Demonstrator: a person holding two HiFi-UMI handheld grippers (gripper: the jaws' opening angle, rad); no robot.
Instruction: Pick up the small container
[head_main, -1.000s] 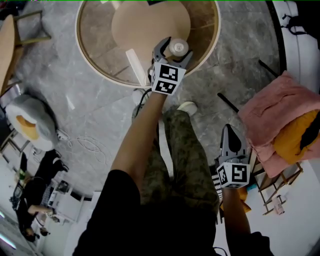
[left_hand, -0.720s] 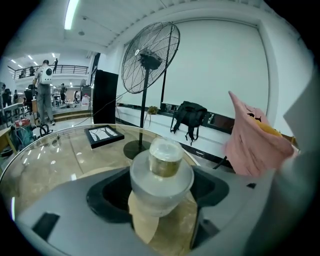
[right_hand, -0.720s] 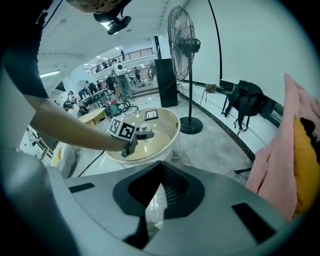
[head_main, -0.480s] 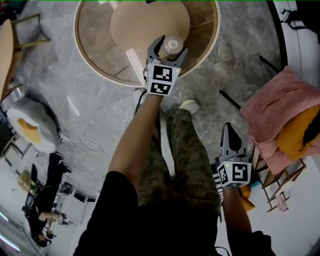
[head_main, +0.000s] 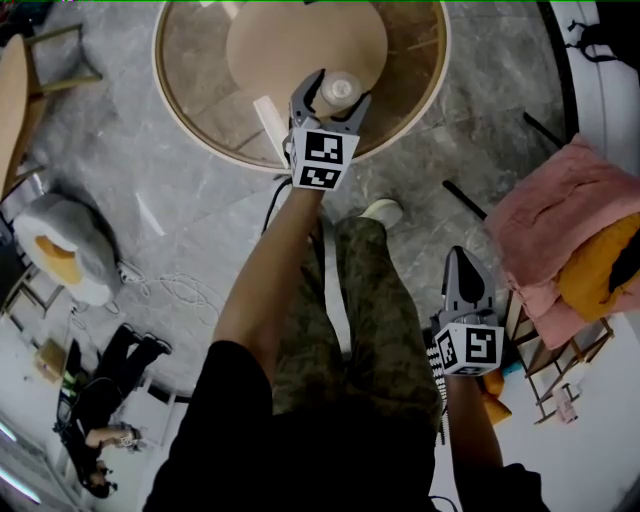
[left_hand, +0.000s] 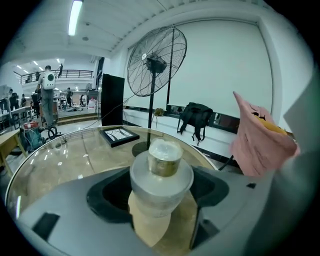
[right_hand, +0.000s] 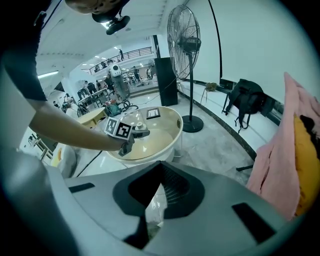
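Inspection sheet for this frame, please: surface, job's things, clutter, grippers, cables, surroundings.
Surface: round glass table, tan round base showing beneath the glass.
Job's things: container, lidded, upright between the left gripper's jaws above the table; whether it is lifted clear, cannot tell.
Clutter: black frame lying on the table's far side.
Grippers: left gripper shut on the container; right gripper shut, empty, held low away from the table.
Cables: white cable loose on the floor.
Surroundings: standing fan, backpack, pink cloth.
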